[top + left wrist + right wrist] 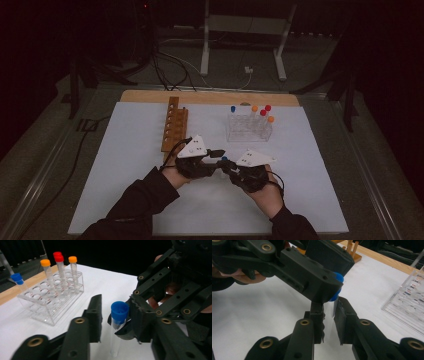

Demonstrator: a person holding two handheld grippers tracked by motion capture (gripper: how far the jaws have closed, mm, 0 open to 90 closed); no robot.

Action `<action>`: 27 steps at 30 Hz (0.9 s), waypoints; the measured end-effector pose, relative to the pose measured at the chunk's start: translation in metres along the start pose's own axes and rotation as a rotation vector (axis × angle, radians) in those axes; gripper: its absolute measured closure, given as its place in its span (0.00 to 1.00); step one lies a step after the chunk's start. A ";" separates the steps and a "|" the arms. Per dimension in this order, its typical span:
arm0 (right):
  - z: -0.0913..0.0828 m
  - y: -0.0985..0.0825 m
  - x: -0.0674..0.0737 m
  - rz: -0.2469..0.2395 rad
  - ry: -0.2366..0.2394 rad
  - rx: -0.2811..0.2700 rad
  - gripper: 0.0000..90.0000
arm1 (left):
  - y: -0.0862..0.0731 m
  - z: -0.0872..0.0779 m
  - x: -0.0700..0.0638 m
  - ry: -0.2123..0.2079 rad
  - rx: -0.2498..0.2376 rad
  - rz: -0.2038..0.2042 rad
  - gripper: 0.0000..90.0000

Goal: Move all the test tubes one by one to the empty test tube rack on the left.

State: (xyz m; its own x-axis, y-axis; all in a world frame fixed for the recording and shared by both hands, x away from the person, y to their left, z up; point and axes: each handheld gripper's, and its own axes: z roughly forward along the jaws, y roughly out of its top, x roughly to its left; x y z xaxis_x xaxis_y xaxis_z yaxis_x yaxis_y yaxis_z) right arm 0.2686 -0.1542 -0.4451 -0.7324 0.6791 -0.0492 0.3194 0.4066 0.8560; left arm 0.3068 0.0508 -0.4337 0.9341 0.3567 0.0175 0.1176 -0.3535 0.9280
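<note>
Right gripper (328,322) clamps clear blue-capped tube (117,325); left gripper (113,315) brackets blue cap (120,310), grip uncertain. Step: uncapping beside clear plastic rack (53,302). Next: twist.

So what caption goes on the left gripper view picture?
Right tool holds a blue-capped tube upright near the clear rack.

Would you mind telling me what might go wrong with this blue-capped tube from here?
1. The right gripper clamps the clear tube by its smooth body; it may slip or tilt.
2. The left gripper has its jaws at the blue cap; an off-centre squeeze could twist the tube askew.
3. The clear rack with its capped tubes stands close behind; a jerk might knock it.
</note>
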 end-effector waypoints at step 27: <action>-0.002 0.000 -0.004 0.020 -0.001 -0.034 0.44 | 0.013 -0.015 0.011 0.060 0.016 0.011 0.86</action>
State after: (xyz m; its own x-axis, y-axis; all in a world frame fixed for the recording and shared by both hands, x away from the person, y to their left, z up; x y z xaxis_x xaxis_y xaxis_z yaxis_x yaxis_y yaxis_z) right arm 0.2698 -0.1580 -0.4432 -0.7256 0.6873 -0.0325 0.3131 0.3718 0.8739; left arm 0.3131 0.0634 -0.4159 0.9136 0.4035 0.0503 0.1134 -0.3716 0.9214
